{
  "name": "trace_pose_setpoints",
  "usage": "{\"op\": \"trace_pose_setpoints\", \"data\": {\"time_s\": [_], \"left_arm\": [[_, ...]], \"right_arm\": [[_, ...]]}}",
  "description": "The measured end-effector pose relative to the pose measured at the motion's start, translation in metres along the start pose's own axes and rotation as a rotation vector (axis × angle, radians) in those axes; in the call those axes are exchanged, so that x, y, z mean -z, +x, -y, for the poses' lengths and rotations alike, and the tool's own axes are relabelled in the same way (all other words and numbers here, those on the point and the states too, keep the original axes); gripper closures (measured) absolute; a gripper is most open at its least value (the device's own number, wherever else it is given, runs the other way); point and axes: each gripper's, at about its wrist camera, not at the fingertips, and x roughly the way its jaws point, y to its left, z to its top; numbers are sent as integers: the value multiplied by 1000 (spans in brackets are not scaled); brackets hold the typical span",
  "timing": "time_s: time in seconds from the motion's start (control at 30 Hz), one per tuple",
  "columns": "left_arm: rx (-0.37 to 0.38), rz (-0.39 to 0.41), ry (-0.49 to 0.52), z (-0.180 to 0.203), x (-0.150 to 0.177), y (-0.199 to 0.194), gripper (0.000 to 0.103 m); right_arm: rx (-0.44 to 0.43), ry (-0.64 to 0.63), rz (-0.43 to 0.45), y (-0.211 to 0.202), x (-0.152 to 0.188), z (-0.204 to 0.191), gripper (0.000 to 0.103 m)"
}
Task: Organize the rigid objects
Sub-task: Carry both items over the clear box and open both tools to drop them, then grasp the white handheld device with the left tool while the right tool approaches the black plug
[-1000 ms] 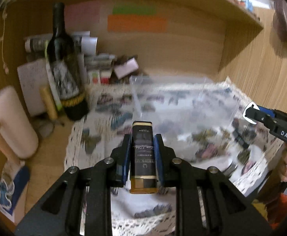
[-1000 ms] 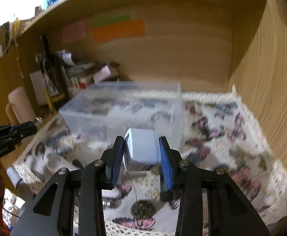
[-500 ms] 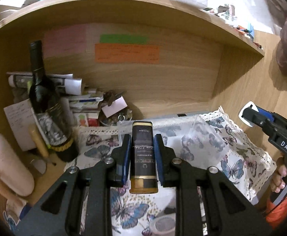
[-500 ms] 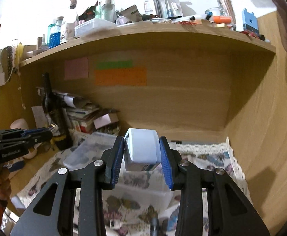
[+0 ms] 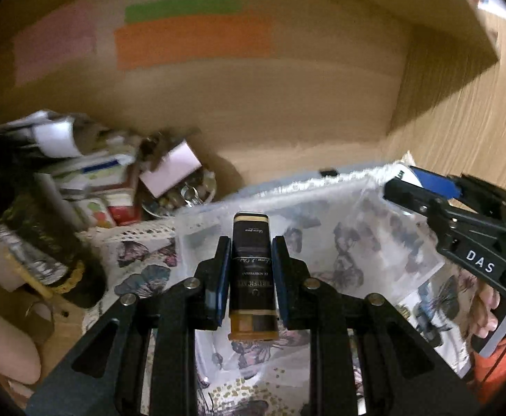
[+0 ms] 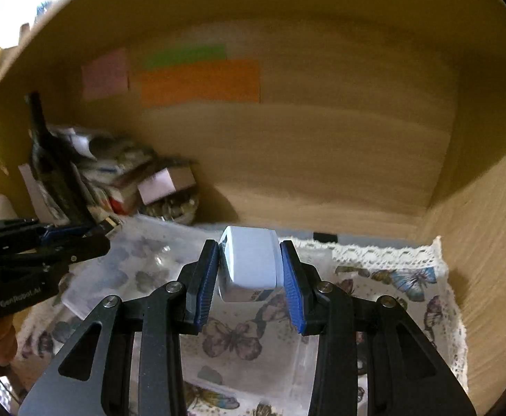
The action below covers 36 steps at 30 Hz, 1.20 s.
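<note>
My left gripper (image 5: 250,260) is shut on a small black bottle with gold trim (image 5: 251,277), held above the near left corner of a clear plastic bin (image 5: 374,242). My right gripper (image 6: 249,267) is shut on a white rounded box (image 6: 249,263), held above the same bin (image 6: 131,253), which lies on a butterfly-print cloth (image 6: 391,277). The right gripper also shows at the right of the left wrist view (image 5: 422,187), and the left gripper at the left of the right wrist view (image 6: 79,234).
A dark wine bottle (image 6: 50,170) and a pile of papers and small boxes (image 5: 107,180) stand at the back left of the wooden alcove. Coloured sticky notes (image 6: 197,79) are on the back wall. The wooden side wall (image 6: 488,225) is close on the right.
Both grippers have tilted down and moved forward toward the bin, still holding their objects. The shelf top has left the views.
</note>
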Motion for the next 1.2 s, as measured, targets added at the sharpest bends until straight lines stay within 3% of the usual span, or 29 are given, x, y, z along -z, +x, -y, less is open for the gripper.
{"op": "trace_pose_setpoints", "data": {"time_s": [0.2, 0.57, 0.7, 0.73, 0.77, 0.97, 1.03, 1.2], "left_arm": [[13, -60, 45, 5, -1, 31, 80], [17, -132, 44, 3, -2, 65, 80], [13, -128, 36, 4, -1, 62, 58], [4, -118, 36, 4, 0, 58, 52], [-3, -109, 37, 5, 0, 55, 51], [-14, -47, 20, 8, 1, 23, 32], [-20, -28, -2, 8, 4, 12, 15], [-52, 0, -53, 6, 18, -15, 5]], "right_arm": [[-46, 36, -117, 35, 13, 3, 70], [22, -4, -212, 65, 24, 5, 70], [35, -14, -194, 59, 22, 1, 65], [32, -13, -183, 56, 21, 0, 58], [31, -11, -170, 51, 20, -1, 52], [25, -10, -80, 12, 14, -4, 40], [34, 0, -44, -2, 12, -4, 36], [36, 11, 14, -36, 17, -8, 31]]}}
